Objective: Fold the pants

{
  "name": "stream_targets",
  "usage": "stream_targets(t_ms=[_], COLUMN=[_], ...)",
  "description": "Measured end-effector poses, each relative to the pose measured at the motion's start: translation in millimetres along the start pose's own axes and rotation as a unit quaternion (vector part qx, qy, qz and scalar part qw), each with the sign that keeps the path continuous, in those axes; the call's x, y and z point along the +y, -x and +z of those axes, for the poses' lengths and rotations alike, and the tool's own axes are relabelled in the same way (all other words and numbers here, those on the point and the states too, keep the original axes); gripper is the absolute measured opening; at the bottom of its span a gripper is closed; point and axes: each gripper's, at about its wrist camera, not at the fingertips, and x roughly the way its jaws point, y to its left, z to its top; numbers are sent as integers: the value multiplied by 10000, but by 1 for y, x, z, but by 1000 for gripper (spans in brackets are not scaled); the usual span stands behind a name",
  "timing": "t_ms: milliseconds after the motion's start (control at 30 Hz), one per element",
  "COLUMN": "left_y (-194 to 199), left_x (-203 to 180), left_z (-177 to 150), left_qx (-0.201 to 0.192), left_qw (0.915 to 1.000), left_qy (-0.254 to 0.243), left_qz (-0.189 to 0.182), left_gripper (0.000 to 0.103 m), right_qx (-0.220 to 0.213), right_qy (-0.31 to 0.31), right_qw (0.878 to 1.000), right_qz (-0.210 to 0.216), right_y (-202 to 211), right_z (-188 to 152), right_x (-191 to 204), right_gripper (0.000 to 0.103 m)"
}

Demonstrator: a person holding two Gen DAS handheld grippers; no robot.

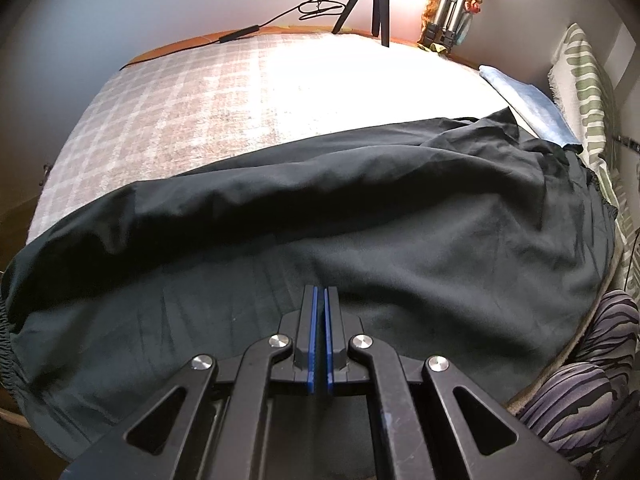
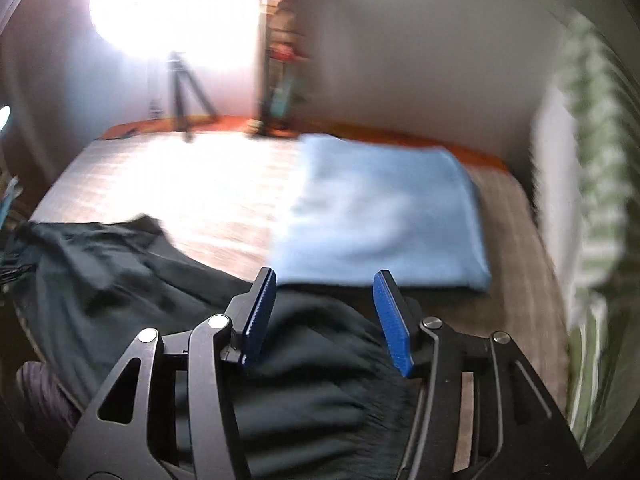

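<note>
Pants (image 1: 360, 240), black, lie rumpled across lower frame on plaid bed (image 1: 200, 120); left tool (image 1: 320, 292) fully closed, empty, above them; right tool (image 2: 324, 280) parted, empty.

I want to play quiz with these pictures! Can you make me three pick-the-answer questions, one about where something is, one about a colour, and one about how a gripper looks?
1. Where does the tripod stand?
A at the far edge of the bed
B on the pants
C on the blue cloth

2. What colour are the pants?
A red
B black
C yellow

3. How are the right gripper jaws?
A shut tight
B open, holding nothing
C clamped on the tripod

A: it stands beyond the plaid cover.
B: dark cloth throughout.
B: blue pads stand apart, empty.
</note>
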Motion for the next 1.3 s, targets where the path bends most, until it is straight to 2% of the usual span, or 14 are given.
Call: stream_targets(t_ms=[167,367,667,733,767,900,967,1067,1100,1133,1200,1233,1267,1300], left_y=[-2,-2,-3,-3,-3,-4,-4,-3,-3,-3,-4,-4,-4,-4], left_x=[3,6,9,10,10,10,10,9,9,9,10,10,11,11], left_z=[-2,-5,-3,-3,-3,-2,-1,-2,-2,-3,-2,-2,-1,-1], left_qx=[-43,-116,-73,-64,-60,-41,-41,-60,-63,-62,-47,-45,-47,-54], left_qw=[9999,9996,9994,9994,9994,9994,9995,9994,9994,9994,9994,9994,9994,9993], left_qy=[69,136,160,161,166,148,130,161,167,172,156,154,158,166], left_qz=[-112,-217,-289,-290,-292,-301,-300,-297,-296,-298,-308,-312,-319,-321], left_gripper=[1,1,1,1,1,1,1,1,1,1,1,1,1,1], right_qx=[147,498,964,1035,1061,1004,824,577,584,620,864,937,1013,1073], right_qy=[618,1148,1662,1737,1793,2083,2162,1597,1432,1339,1381,1442,1550,1585], right_qw=[9946,9803,9624,9590,9567,9512,9564,9756,9775,9767,9665,9638,9612,9591], right_qz=[816,1525,1922,1983,2032,2042,1781,1389,1436,1559,1984,2037,2046,2083], right_y=[-27,-90,-164,-172,-174,-168,-166,-172,-173,-175,-176,-176,-176,-177], right_z=[43,64,57,54,52,50,54,75,79,81,80,79,75,73], right_x=[67,134,195,204,209,223,225,198,190,184,183,185,190,192], right_gripper=[54,54,54,36,9,2,1,1,1,1,1,1,5,24])
